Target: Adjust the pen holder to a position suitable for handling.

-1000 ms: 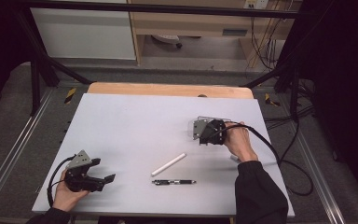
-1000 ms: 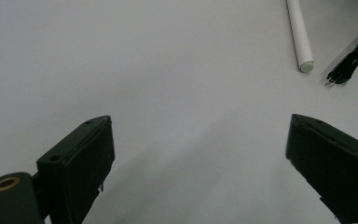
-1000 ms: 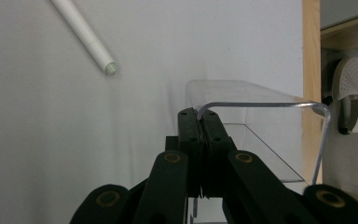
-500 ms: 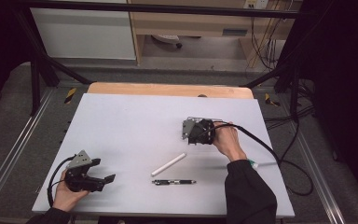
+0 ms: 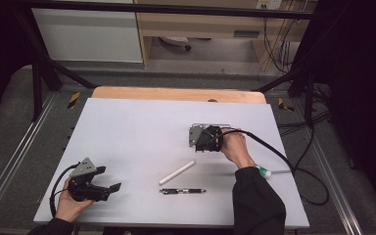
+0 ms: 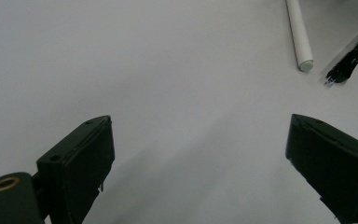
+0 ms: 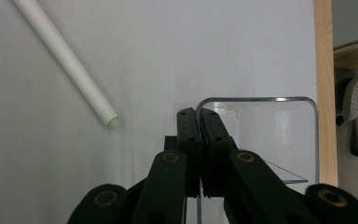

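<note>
Because the right gripper (image 7: 198, 113) is clenched on just the thin wall of the clear tray (image 7: 256, 99) toward the table's (image 5: 127, 127) far edge, the tray could slip free or tip, while the left gripper (image 6: 198, 137) gapes idle.

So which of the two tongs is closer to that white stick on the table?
The right. The right tongs sit just beyond the white stick, toward the table's far side. The left tongs hover farther off, near the table's front left corner.
</note>
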Demonstrator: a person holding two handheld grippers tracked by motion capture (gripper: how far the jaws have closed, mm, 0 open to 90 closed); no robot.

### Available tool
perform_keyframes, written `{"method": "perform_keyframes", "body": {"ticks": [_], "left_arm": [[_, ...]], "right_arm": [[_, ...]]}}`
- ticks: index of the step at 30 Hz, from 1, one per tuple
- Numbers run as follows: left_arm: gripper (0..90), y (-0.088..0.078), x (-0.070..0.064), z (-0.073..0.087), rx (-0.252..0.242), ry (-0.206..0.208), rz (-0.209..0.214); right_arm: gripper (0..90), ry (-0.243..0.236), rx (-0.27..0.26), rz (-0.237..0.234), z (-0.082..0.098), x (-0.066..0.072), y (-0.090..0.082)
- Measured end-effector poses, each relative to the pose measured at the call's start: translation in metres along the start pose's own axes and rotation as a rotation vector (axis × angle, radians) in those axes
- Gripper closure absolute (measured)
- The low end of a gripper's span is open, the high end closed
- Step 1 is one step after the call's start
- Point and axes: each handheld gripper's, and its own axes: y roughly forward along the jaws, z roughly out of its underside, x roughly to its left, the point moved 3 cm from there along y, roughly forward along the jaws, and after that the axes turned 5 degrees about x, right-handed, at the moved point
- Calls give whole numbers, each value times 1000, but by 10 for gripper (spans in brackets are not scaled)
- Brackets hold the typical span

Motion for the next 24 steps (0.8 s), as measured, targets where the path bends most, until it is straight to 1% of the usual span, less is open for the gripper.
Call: {"method": "perform_keyframes", "body": {"ticks": [5,11,14,15,16,17,19,23,24], "left_arm": [[77,0,-1,0,0,2,0],[77,0,0,0,1,1,0],[77,0,0,0,0,2,0],[77,0,0,0,0,2,0],[77,0,0,0,1,2,0],[77,0,0,0,1,2,-1],[77,0,0,0,1,-1,0],[77,0,0,0,0,0,-1],[77,0,0,0,-1,0,0]], "right_arm": [[884,0,5,-1,-2,1,3],[880,12,-11,-3,-2,-1,6],[869,19,-14,10,-2,-2,7],[860,34,-20,26,-1,-4,7],[860,34,-20,26,-1,-4,7],[848,52,-30,43,-1,-6,8],[842,60,-35,47,0,-8,8],[810,114,-53,98,2,-14,12],[804,121,-60,106,2,-15,13]]}}
